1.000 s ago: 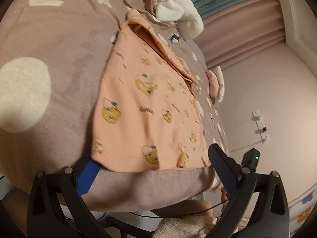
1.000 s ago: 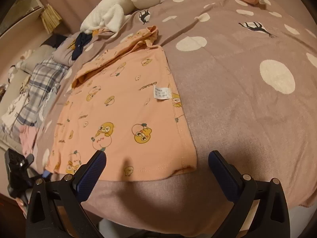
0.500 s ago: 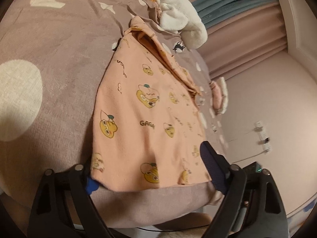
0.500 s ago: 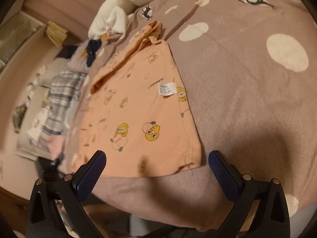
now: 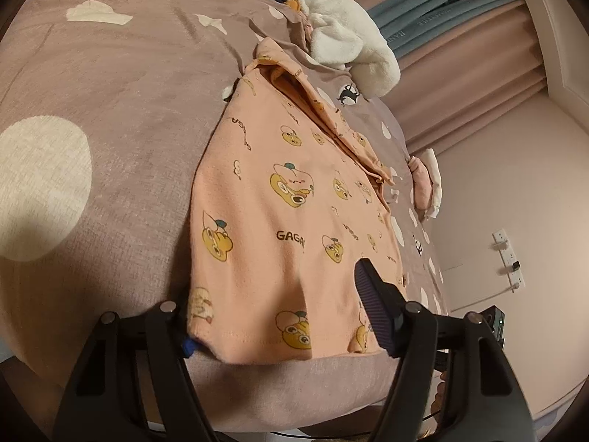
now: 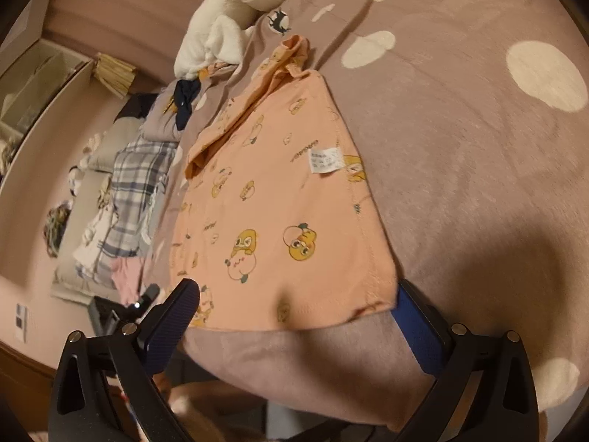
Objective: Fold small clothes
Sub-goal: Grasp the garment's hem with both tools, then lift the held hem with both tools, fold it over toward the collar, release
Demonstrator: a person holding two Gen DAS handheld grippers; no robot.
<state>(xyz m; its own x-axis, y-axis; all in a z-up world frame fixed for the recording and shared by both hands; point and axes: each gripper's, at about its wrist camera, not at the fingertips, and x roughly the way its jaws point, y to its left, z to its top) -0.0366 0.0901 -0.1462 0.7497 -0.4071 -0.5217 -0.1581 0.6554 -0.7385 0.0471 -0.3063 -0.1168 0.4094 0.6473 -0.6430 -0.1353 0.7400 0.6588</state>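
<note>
A small peach garment [image 5: 272, 199] with yellow cartoon prints lies flat on the bed, its hem toward me; it also shows in the right wrist view [image 6: 279, 199] with a white care label [image 6: 325, 160]. My left gripper [image 5: 279, 316] is open and straddles the hem's left corner: its left finger is tucked under the fabric, its right finger [image 5: 373, 313] lies above the cloth. My right gripper [image 6: 294, 316] is open and straddles the hem's right corner, with its right finger [image 6: 416, 331] at the fabric edge.
The bed has a mauve cover [image 5: 110, 110] with cream spots. A white fluffy garment [image 5: 346, 37] and dark clothes lie at the far end. A folded pink item [image 5: 423, 180] sits near the right edge. A plaid garment [image 6: 136, 191] and pillows lie to the left.
Both grippers have moved forward to the hem, and their jaws have narrowed around its two corners. The hem has bunched slightly.
</note>
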